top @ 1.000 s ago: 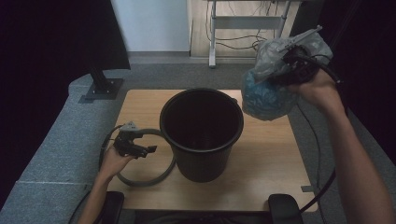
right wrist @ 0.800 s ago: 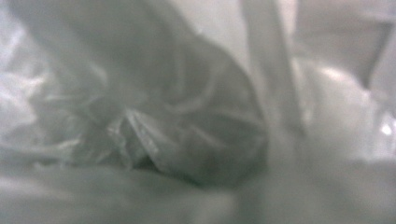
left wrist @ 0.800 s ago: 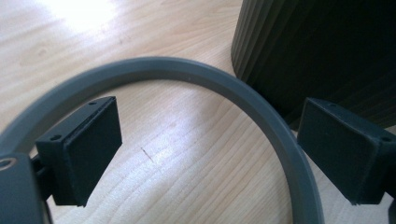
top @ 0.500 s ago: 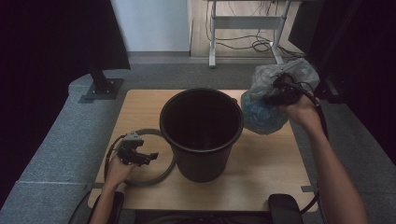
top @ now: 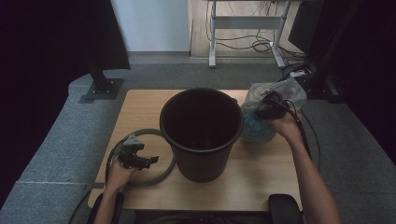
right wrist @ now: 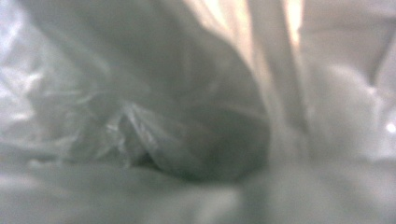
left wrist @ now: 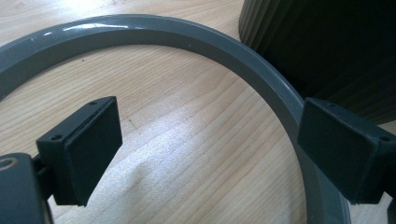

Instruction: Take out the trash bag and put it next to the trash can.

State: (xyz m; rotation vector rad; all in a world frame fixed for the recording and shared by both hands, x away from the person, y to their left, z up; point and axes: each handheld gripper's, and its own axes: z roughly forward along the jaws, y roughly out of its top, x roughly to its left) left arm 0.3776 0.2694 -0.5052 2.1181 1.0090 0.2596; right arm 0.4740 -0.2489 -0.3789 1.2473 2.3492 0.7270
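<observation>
The right gripper (top: pixel 266 108) grips the plastic bag (top: pixel 261 122) near the table's (top: pixel 140 107) right edge, just right of the bucket (top: pixel 201 135), while the open left gripper (top: pixel 140 161) straddles the grey ring (left wrist: pixel 196 44).

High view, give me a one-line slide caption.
Right tongs grip a clear plastic bag beside the black bin; left tongs over a grey ring.
</observation>
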